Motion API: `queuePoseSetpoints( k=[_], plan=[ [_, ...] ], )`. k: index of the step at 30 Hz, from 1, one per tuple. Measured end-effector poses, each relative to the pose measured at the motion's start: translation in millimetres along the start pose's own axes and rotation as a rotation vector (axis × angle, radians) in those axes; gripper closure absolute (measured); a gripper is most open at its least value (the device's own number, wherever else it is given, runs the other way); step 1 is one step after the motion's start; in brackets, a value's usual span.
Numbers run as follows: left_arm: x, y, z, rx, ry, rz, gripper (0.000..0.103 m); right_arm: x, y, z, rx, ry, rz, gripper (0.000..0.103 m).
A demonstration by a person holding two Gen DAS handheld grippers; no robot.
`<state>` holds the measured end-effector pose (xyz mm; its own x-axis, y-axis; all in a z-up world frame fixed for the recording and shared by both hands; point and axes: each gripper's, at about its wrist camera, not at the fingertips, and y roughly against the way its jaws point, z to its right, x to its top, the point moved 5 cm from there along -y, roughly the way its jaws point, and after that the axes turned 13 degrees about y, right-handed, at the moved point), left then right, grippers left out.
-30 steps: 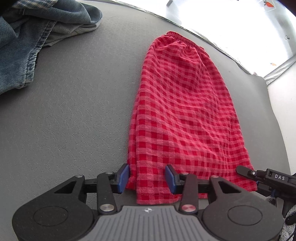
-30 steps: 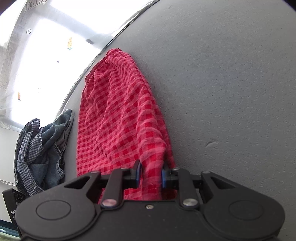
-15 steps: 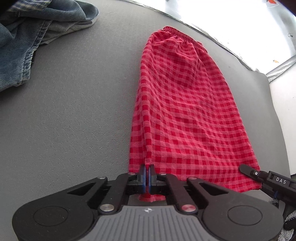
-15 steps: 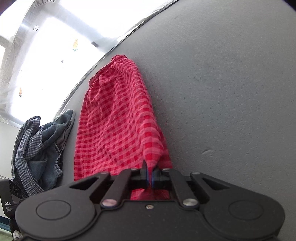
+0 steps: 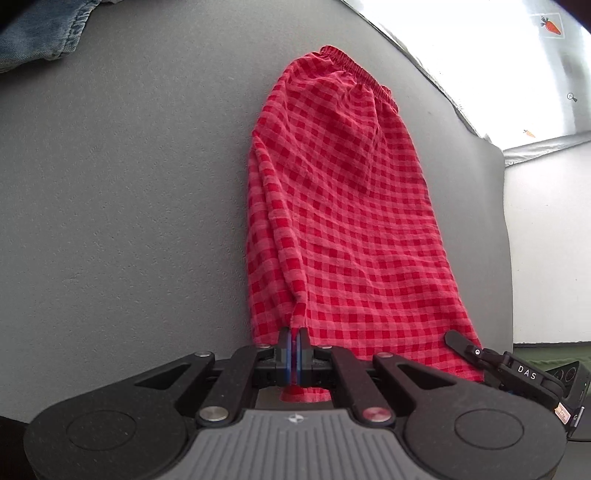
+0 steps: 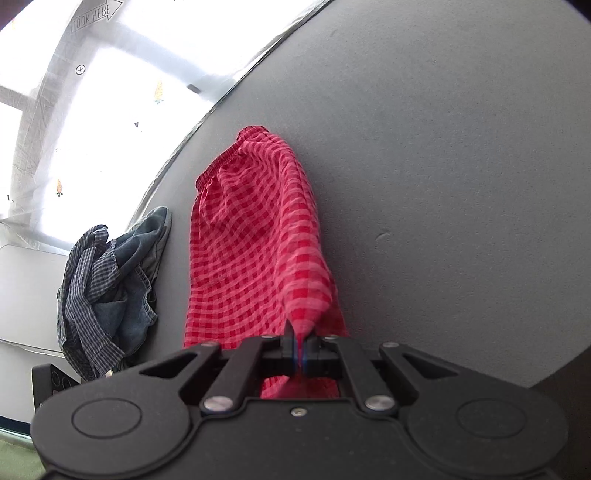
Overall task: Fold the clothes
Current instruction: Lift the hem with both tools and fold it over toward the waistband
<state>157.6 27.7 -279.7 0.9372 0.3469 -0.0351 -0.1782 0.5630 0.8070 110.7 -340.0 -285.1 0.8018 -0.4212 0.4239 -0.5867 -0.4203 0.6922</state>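
Red checked shorts [image 5: 343,221] lie lengthwise on the grey table, elastic waistband at the far end. My left gripper [image 5: 294,349] is shut on the near left hem corner. My right gripper [image 6: 298,349] is shut on the near right hem corner of the shorts [image 6: 255,258]. Both corners are lifted off the table, and the cloth rises in a ridge toward each gripper. The right gripper's body [image 5: 517,373] shows at the lower right of the left wrist view.
A pile of denim and blue plaid clothes [image 6: 107,280] lies at the table's left side, and its denim edge shows in the left wrist view [image 5: 40,33]. The grey table [image 5: 129,184] ends at a bright, overexposed strip [image 6: 92,147] beyond the waistband.
Both grippers closed on the hem corners of the shorts and then lifted them, pulling the near end up off the table. The waistband has stayed in place.
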Motion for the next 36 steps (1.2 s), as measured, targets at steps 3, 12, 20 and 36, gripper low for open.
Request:
queuePoseSetpoints(
  k=[3, 12, 20, 36],
  plan=[
    [23, -8, 11, -0.020, 0.002, 0.031, 0.102, 23, -13, 2, 0.007, -0.043, 0.034, 0.101],
    [111, -15, 46, -0.109, 0.032, 0.167, 0.102, 101, -67, -9, 0.090, -0.141, 0.105, 0.100],
    [181, -24, 51, -0.165, 0.135, 0.224, 0.102, 147, -111, -4, 0.186, -0.318, 0.100, 0.099],
    [238, -31, 66, -0.196, 0.154, 0.284, 0.077, 199, -144, -2, 0.289, -0.509, 0.127, 0.051]
  ],
)
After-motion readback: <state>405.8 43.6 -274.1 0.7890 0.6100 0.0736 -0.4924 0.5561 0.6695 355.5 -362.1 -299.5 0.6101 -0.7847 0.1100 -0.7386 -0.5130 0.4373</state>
